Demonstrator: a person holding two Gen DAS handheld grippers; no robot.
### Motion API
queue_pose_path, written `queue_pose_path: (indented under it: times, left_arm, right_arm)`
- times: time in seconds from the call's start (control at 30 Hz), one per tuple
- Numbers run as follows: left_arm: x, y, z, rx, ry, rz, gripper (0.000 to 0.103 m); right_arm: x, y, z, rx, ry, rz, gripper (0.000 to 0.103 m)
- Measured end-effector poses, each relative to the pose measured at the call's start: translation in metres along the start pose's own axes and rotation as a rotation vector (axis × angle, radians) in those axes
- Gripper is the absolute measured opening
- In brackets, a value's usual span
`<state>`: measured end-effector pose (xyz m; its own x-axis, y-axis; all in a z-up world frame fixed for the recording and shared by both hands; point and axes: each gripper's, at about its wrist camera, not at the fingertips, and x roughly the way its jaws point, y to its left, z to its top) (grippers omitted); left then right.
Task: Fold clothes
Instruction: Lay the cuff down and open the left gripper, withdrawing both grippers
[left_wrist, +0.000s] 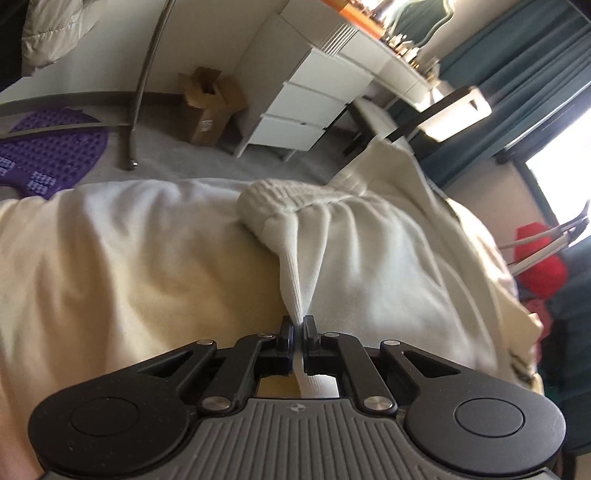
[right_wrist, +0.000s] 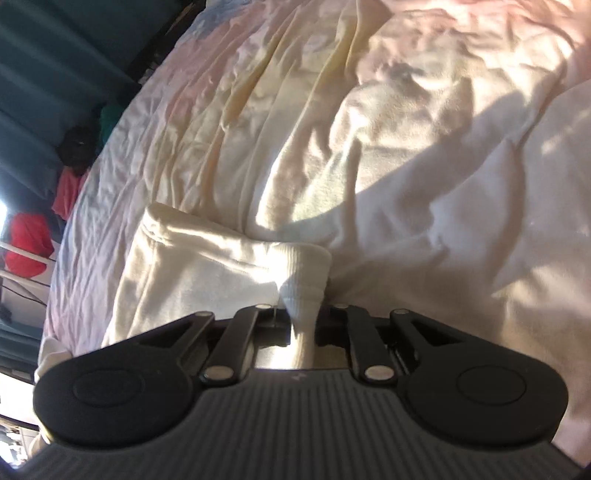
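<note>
Stretching away from left tongs (left_wrist: 299, 325), white garment (left_wrist: 351, 258) lies lengthwise.

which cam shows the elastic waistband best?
Left wrist view: the gathered waistband of the white garment lies in full view beyond the left claw. The right wrist view shows only a ribbed edge pinched in the right claw; no waistband is recognisable there.

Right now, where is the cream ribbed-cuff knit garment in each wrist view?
Left wrist view: cream ribbed-cuff knit garment fills centre, pinched at bottom centre by the left tool.
Right wrist view: it lies lower left, its cuff in the right tool.
Shared landmark: red clothing on a rack.
</note>
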<state>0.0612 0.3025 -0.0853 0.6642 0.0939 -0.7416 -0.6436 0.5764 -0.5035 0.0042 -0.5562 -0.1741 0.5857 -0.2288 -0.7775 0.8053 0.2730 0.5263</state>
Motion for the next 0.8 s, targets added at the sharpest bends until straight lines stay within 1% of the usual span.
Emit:
queue_pose_path:
  times: [0.03, 0.07, 0.1, 0.13, 0.17, 0.2, 0.23, 0.27, 0.3, 0.33, 0.4, 0.43, 0.47, 0.5, 0.57, 0.63, 0.73, 0.8]
  left_arm:
    - [0.001, -0.001, 0.0, 0.008, 0.004, 0.011, 0.006]
    - [-0.001, -0.003, -0.001, 0.021, 0.001, 0.019, 0.008]
    - [-0.003, -0.005, -0.002, 0.033, -0.001, 0.027, 0.013]
    - [-0.004, -0.007, -0.002, 0.049, -0.007, 0.035, 0.016]
    - [-0.008, -0.01, -0.003, 0.065, -0.016, 0.04, 0.023]
    - [-0.013, -0.013, -0.005, 0.082, -0.029, 0.047, 0.038]
    - [-0.017, -0.016, -0.005, 0.101, -0.047, 0.054, 0.047]
    - [-0.023, -0.021, -0.006, 0.123, -0.074, 0.065, 0.061]
    - [-0.029, -0.027, -0.008, 0.149, -0.109, 0.081, 0.068]
    - [-0.036, -0.032, -0.011, 0.175, -0.144, 0.096, 0.07]
    - [-0.049, -0.043, -0.017, 0.239, -0.224, 0.107, 0.081]
    - [-0.055, -0.05, -0.022, 0.268, -0.263, 0.097, 0.082]
    - [-0.061, -0.056, -0.028, 0.294, -0.295, 0.08, 0.083]
    - [-0.065, -0.064, -0.035, 0.321, -0.319, 0.061, 0.085]
    - [-0.069, -0.08, -0.052, 0.393, -0.344, 0.015, 0.087]
    - [-0.068, -0.099, -0.075, 0.501, -0.347, -0.042, 0.088]
    - [-0.061, -0.126, -0.116, 0.67, -0.315, -0.123, 0.089]
    - [-0.054, -0.14, -0.145, 0.774, -0.275, -0.176, 0.089]
  right_arm:
    - [-0.004, 0.002, 0.0, -0.01, -0.014, 0.001, 0.022]
    - [-0.008, 0.004, 0.0, -0.019, -0.028, 0.001, 0.026]
    - [-0.012, 0.006, 0.0, -0.029, -0.042, 0.002, 0.032]
    - [-0.017, 0.009, 0.001, -0.038, -0.056, 0.003, 0.04]
    - [-0.021, 0.011, 0.001, -0.048, -0.07, 0.003, 0.047]
    - [-0.027, 0.016, 0.005, -0.072, -0.107, 0.011, 0.065]
    - [-0.037, 0.022, 0.003, -0.101, -0.153, 0.019, 0.077]
    - [-0.047, 0.031, 0.0, -0.147, -0.204, 0.033, 0.079]
    - [-0.058, 0.039, -0.004, -0.193, -0.254, 0.047, 0.082]
    - [-0.068, 0.048, -0.007, -0.24, -0.305, 0.062, 0.082]
    - [-0.082, 0.064, -0.018, -0.342, -0.361, 0.096, 0.083]
    - [-0.089, 0.072, -0.023, -0.393, -0.388, 0.114, 0.083]
    - [-0.094, 0.079, -0.032, -0.438, -0.394, 0.144, 0.083]
    - [-0.099, 0.086, -0.041, -0.483, -0.397, 0.176, 0.083]
    - [-0.103, 0.098, -0.058, -0.55, -0.367, 0.253, 0.083]
    - [-0.104, 0.106, -0.074, -0.597, -0.328, 0.316, 0.083]
    - [-0.105, 0.115, -0.099, -0.654, -0.27, 0.377, 0.083]
    - [-0.105, 0.121, -0.117, -0.686, -0.229, 0.405, 0.083]
